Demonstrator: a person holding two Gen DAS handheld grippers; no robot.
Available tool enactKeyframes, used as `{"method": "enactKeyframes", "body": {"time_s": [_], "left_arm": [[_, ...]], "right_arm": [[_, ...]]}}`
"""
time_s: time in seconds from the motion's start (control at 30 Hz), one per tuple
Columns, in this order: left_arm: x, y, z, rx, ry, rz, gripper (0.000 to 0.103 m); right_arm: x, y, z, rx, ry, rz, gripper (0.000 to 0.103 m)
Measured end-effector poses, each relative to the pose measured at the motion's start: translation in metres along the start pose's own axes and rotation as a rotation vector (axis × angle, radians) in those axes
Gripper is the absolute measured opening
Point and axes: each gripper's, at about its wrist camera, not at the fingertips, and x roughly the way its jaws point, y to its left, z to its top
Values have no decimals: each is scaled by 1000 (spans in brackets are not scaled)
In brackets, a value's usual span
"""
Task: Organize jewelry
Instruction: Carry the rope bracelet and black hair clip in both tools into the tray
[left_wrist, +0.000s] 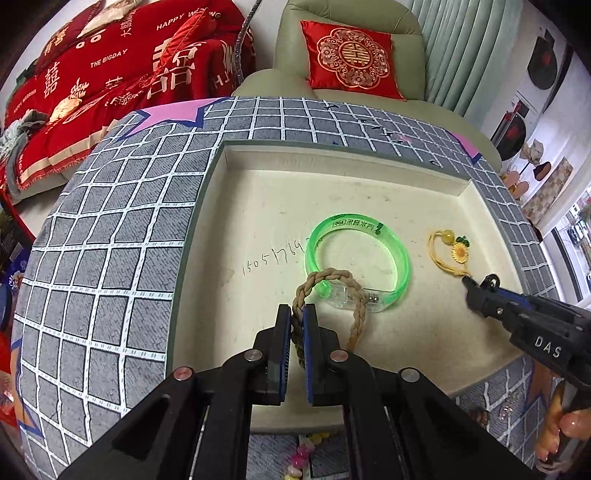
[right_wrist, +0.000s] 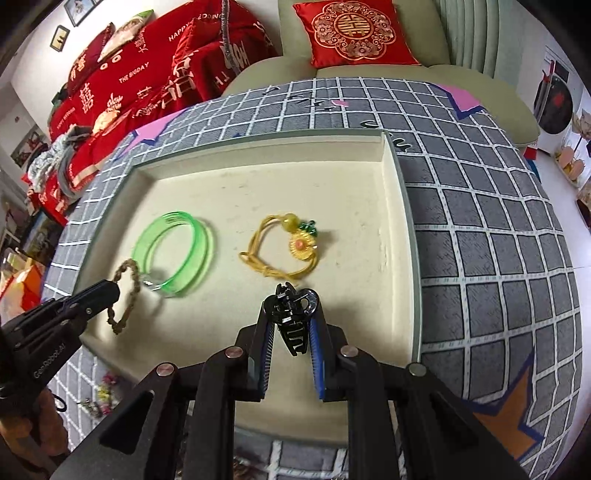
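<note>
A shallow cream tray (left_wrist: 258, 192) sits on a grey cloth with white squares (left_wrist: 110, 229). Everything here is told by where it is in or around the tray.

At the left side of the tray, near its front edge, the left gripper (left_wrist: 297, 314) points down into it. Its two fingers are squeezed together on a brown braided rope loop (left_wrist: 332, 280). The far end of the loop lies over the near part of a green see-through bangle (left_wrist: 402, 258), which rests on the tray floor. In the right wrist view the loop (right_wrist: 127, 291) hangs from that gripper (right_wrist: 110, 290), and its top end meets the bangle (right_wrist: 173, 254).

In the middle of the tray lies a yellow cord bracelet (right_wrist: 280, 254) with a sunflower charm and a round bead. It lies flat and is apart from the bangle.

Just in front of the yellow bracelet, closer to the tray's front edge, is the right gripper (right_wrist: 293, 325). Its fingers are clamped on a black hair claw clip (right_wrist: 293, 314). The clip's tip is near the yellow cord, but whether they touch cannot be told.

Outside the tray, past its front left corner, a few small colourful beads (right_wrist: 105, 391) lie on the cloth.

Behind the tray is a green chair (right_wrist: 295, 48) with a red cushion (right_wrist: 354, 29).
</note>
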Motion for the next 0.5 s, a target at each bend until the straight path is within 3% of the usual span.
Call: {"method": "enactKeyframes", "body": {"time_s": [0.4,0.5], "left_arm": [[6,-9,1,53,-8,88,17],[3,-11,1,57,-14,93,17]], "right_arm": [[4,6,4,-36,-30,-4,22],[3,4,4,-23,-28,28,42]]}}
